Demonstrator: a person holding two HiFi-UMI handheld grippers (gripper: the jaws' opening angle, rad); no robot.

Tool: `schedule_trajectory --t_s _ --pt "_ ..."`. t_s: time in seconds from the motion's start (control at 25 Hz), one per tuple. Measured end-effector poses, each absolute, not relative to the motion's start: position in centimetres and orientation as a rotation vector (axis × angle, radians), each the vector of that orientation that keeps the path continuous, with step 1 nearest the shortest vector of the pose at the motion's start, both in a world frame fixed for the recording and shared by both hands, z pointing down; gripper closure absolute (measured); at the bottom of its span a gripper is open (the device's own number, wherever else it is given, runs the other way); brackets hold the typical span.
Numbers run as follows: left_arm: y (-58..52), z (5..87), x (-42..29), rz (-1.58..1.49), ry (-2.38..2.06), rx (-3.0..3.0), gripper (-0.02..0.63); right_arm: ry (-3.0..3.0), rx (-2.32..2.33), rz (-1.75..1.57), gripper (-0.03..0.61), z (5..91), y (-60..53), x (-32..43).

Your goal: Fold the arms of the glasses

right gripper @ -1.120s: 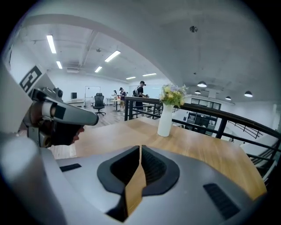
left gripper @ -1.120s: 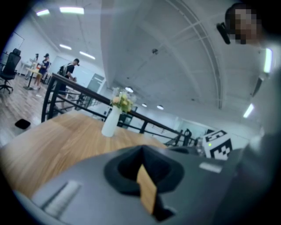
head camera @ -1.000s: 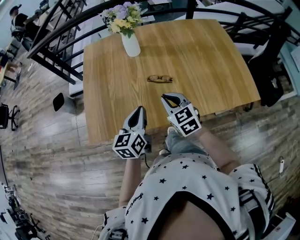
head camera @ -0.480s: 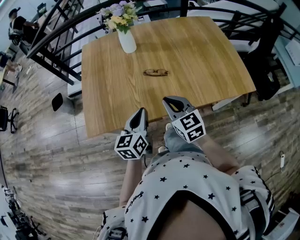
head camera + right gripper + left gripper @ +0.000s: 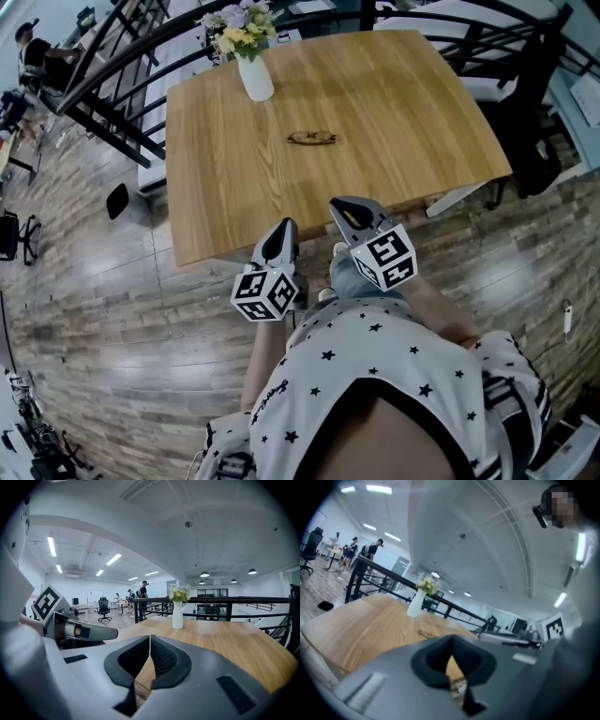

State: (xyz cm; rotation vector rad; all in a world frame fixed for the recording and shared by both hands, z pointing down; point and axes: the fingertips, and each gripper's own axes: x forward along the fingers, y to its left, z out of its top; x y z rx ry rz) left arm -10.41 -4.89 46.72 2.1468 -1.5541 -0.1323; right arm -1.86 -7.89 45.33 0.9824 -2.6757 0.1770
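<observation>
The glasses (image 5: pixel 311 138) lie flat near the middle of the table (image 5: pixel 403 112), apart from the vase of flowers (image 5: pixel 254 73) at the far corner. From here they are too small for me to tell whether the arms are folded in or standing out.

Both grippers hang off the near edge, well apart from the glasses. The left gripper (image 5: pixel 281 227) has its fingers (image 5: pixel 436 663) pressed together on nothing, and the right gripper (image 5: pixel 345 204) has its fingers (image 5: pixel 165 660) closed and empty too.

I'd judge this fits 2 stages: arms still out with the reach yet to come, or arms folded and the hands drawn clear. Any handling from here would call for a long reach across the table and parted fingers.
</observation>
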Motion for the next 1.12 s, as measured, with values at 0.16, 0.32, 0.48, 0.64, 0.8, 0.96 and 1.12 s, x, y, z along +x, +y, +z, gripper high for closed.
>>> schedule_trajectory --t_s 0.16,0.32,0.48,0.64,0.8,0.96,1.12 --pt "-4.8 46.7 -10.4 -0.138 -1.556 2.143 0.607 -2.697 0.966 0.239 0.561 45.2 -7.7 -1.8" --pt "-4.5 46.6 -10.5 -0.149 -1.560 2.141 0.607 -2.702 0.956 0.250 0.563 45.2 -7.5 -1.8" --pt "-4.2 46.3 -10.6 -0.153 -1.562 2.143 0.607 -2.714 0.949 0.242 0.563 44.8 -7.0 -2.1" --pt "-4.1 46.3 -10.7 -0.149 -1.562 2.137 0.607 -2.719 0.943 0.240 0.563 44.6 -7.1 -2.3" --pt "-4.0 46.4 -10.9 -0.143 -1.562 2.137 0.607 -2.724 0.942 0.230 0.563 44.6 -7.1 -2.4" --pt "-3.9 46.5 -11.3 -0.141 -1.564 2.134 0.607 -2.729 0.944 0.229 0.563 44.5 -7.1 -2.7" --pt "-4.3 46.7 -11.5 -0.138 -1.562 2.132 0.607 -2.728 0.945 0.230 0.563 44.6 -7.5 -2.7"
